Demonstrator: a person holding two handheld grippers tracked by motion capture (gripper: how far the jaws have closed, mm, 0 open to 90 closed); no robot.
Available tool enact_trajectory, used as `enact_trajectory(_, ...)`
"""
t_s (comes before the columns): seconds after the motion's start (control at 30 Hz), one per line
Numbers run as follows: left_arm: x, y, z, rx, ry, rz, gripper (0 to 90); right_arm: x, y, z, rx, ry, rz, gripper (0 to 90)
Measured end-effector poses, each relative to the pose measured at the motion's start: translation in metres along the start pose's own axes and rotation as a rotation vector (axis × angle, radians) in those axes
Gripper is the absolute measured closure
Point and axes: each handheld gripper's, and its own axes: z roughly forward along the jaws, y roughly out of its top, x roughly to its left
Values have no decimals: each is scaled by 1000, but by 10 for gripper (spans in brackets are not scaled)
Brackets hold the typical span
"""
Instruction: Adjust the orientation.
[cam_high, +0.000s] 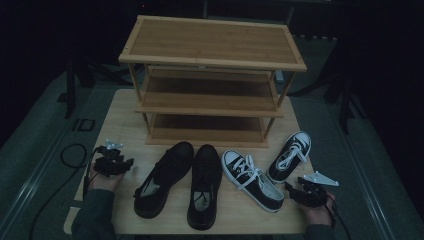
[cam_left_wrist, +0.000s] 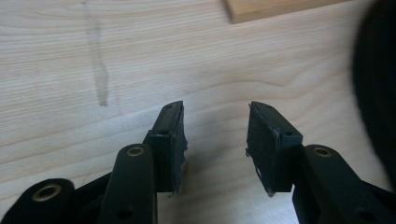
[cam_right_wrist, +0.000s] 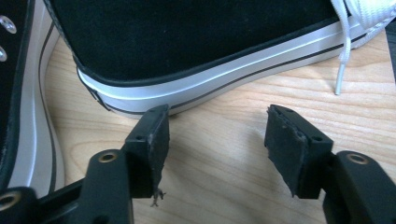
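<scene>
Two black leather shoes (cam_high: 164, 177) (cam_high: 204, 185) lie side by side at the table's front centre. To their right lie two black canvas sneakers with white soles and laces (cam_high: 252, 180) (cam_high: 290, 155). My left gripper (cam_high: 131, 163) rests on the table left of the leather shoes, open with nothing between its pads (cam_left_wrist: 215, 108); a dark shoe edge (cam_left_wrist: 376, 84) is at its right. My right gripper (cam_high: 287, 187) sits at the front right, open (cam_right_wrist: 218, 111), just short of a sneaker's heel (cam_right_wrist: 187, 42). A second sneaker's side (cam_right_wrist: 18, 88) runs along the left.
A three-tier bamboo shoe rack (cam_high: 212, 75) stands at the back of the light wooden table (cam_high: 125, 120), its shelves bare. One rack foot (cam_left_wrist: 280, 9) shows in the left gripper view. Dark floor and stands surround the table. A cable (cam_high: 70, 155) trails off the left edge.
</scene>
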Motion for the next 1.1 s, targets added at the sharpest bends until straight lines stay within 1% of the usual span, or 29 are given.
enact_trajectory(0.13, -3, 4, -13, -19, -58, 14, 572, 1, 0, 0, 2, -6, 3, 369)
enact_trajectory(0.17, -3, 4, -13, -19, -58, 14, 571, 1, 0, 0, 2, -6, 3, 369)
enact_trajectory(0.2, -6, 7, -20, -24, -74, 33, 571, 1, 0, 0, 2, -10, 6, 359)
enact_trajectory(0.27, -10, 10, -26, -30, -87, 56, 570, 2, 0, 0, 9, -31, 21, 294)
enact_trajectory(0.3, -12, 12, -30, -33, -92, 65, 571, 2, 0, 1, 14, -26, 21, 246)
enact_trajectory(0.33, -14, 14, -32, -38, -95, 75, 570, 2, 0, 1, 21, -18, 11, 218)
enact_trajectory(0.37, -14, 14, -32, -38, -95, 75, 571, 2, 0, 1, 21, -18, 11, 218)
enact_trajectory(0.4, -18, 17, -38, -44, -112, 91, 571, 3, 0, 2, 22, -18, 10, 213)
enact_trajectory(0.47, -20, 19, -41, -48, -121, 104, 573, 3, 0, 2, 23, -18, 11, 211)
enact_trajectory(0.63, -29, 25, -49, -43, -160, 152, 573, 3, 0, 2, 23, -18, 12, 211)
enact_trajectory(0.77, -34, 28, -54, -47, -193, 173, 552, 3, 0, 2, 23, -18, 13, 211)
enact_trajectory(0.9, -37, 30, -57, -43, -222, 200, 546, 3, 0, 2, 23, -20, 14, 211)
enact_trajectory(0.93, -38, 31, -59, -42, -234, 200, 538, 3, 0, 2, 23, -20, 14, 211)
enact_trajectory(1.1, -43, 34, -66, -34, -269, 242, 530, 3, 0, 2, 23, -21, 14, 211)
